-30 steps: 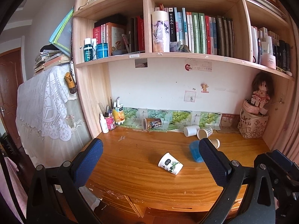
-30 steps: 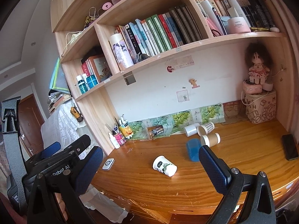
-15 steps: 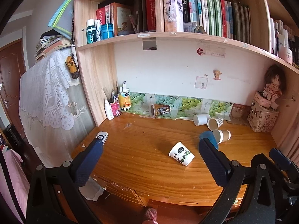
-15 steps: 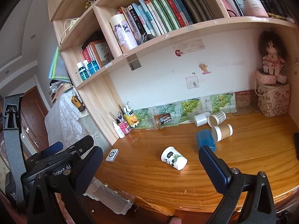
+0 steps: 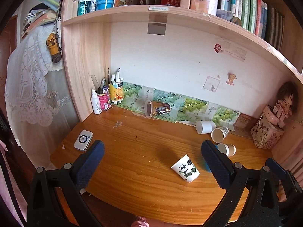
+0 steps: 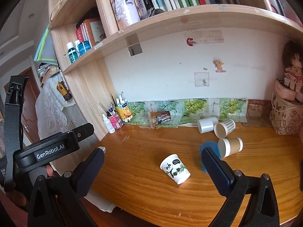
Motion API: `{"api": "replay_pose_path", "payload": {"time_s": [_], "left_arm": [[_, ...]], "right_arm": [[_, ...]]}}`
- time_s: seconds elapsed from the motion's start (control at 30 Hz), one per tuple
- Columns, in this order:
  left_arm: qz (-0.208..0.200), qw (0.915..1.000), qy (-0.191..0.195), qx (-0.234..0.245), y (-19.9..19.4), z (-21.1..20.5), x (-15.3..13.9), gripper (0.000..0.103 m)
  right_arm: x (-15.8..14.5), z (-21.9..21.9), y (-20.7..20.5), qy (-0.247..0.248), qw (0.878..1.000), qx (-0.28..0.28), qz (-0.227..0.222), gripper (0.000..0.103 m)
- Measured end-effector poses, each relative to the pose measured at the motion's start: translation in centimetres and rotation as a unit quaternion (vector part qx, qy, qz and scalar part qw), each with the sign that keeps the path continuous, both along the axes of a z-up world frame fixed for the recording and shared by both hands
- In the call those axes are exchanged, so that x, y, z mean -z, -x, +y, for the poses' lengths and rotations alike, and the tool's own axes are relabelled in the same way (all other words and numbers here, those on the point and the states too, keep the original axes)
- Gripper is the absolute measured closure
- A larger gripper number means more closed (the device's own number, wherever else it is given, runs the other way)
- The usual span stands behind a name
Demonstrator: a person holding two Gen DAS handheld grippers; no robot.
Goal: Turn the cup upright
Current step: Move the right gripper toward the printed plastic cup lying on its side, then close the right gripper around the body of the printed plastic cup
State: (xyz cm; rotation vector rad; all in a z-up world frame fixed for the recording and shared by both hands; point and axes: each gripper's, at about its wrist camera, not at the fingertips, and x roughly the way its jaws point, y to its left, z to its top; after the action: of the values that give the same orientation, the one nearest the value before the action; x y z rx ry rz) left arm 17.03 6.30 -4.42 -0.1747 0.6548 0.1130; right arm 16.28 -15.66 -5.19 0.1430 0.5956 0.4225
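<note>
A white paper cup with a panda print (image 5: 186, 168) lies on its side on the wooden desk (image 5: 132, 160); it also shows in the right wrist view (image 6: 175, 169). My left gripper (image 5: 151, 165) is open and empty, above the desk's front part, with the cup between its fingers and nearer the right one. My right gripper (image 6: 152, 170) is open and empty, and the cup lies between its fingers too, further off. The left gripper's body (image 6: 51, 147) shows at the left of the right wrist view.
More cups lie on their sides at the back right: a white one (image 5: 205, 127), a checked one (image 5: 219, 134), a brown one (image 5: 227, 149), and a blue one (image 6: 209, 152). A dark cup (image 5: 157, 108) lies by the wall. Pen holders (image 5: 108, 96), a white device (image 5: 83, 142) and a patterned basket (image 5: 267, 136) stand around.
Both grippers have moved forward and tilted down towards the desk; the desk and panda cup look larger and nearer. Both stay open. The cups have not moved.
</note>
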Motion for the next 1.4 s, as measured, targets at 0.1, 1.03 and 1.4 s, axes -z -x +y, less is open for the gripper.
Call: {"api": "replay_pose_path", "payload": {"time_s": [0.1,1.03,1.4], "left_arm": [[0.006,0.9998,0.017,-0.004,-2.1,1.4,0.5,0.001],[0.159,0.9761,0.136,-0.059,-12.7,11.9,10.0,0.001],[0.178,0.9708,0.149,-0.061,-15.1,14.1,11.9,0.001]], "right_arm": [[0.0,1.4,-2.8,0.028,0.999,-0.02,-0.003,0.0],[8.7,22.7,-25.2,0.346,0.873,-0.332,-0.094,0.0],[13.4,26.8,-31.7,0.418,0.821,-0.38,-0.076,0.0]]}}
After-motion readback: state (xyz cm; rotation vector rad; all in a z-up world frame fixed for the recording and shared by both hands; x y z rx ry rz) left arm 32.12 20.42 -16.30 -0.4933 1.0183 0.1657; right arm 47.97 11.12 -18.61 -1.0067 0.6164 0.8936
